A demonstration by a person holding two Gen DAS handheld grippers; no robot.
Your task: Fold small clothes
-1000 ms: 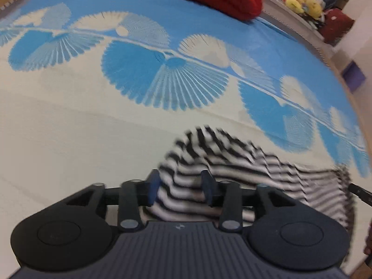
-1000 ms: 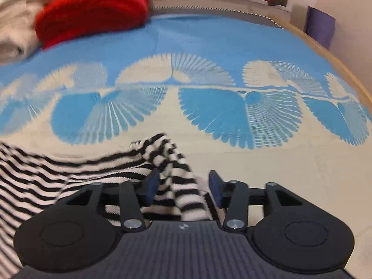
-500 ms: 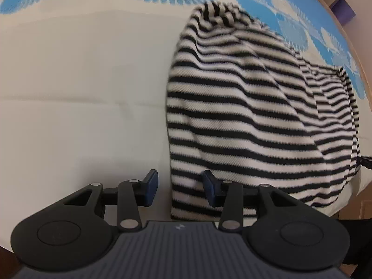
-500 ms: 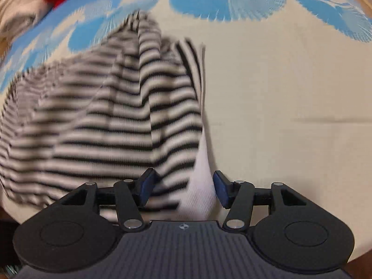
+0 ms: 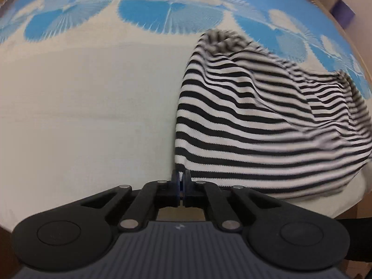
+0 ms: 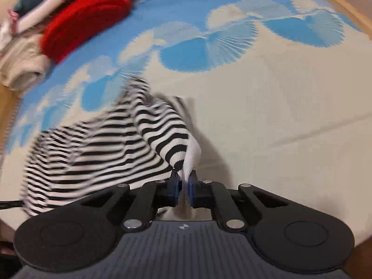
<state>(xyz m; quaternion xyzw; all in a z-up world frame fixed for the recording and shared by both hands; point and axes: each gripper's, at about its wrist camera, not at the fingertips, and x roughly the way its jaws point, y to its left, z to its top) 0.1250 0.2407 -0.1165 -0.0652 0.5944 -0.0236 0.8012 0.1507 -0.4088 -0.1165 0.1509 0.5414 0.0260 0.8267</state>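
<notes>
Both grippers have just been closing and each now has cloth between its pads. Left gripper [image 5: 181,177] is pinched tight on the near corner of the striped garment [image 5: 267,125]; the rest of it spreads ahead and to the right of the fingers over the bedspread [image 5: 81,116]. Right gripper [image 6: 183,181] is clamped on the white hem at the opposite near corner; from there the fabric runs ahead and to the left, partly lifted and bunched, blurred. So the person holds one edge at both corners. Progress looks early: the garment is rumpled and humped, with no clean fold line visible and no flat rectangle yet. Likely remaining: pull the edge taut, lay it flat, make the folds, smooth, then set it aside. A red folded item [image 6: 88,21] and pale clothes [image 6: 21,69] sit far ahead-left of the right gripper, possibly the finished pile, can't confirm.
</notes>
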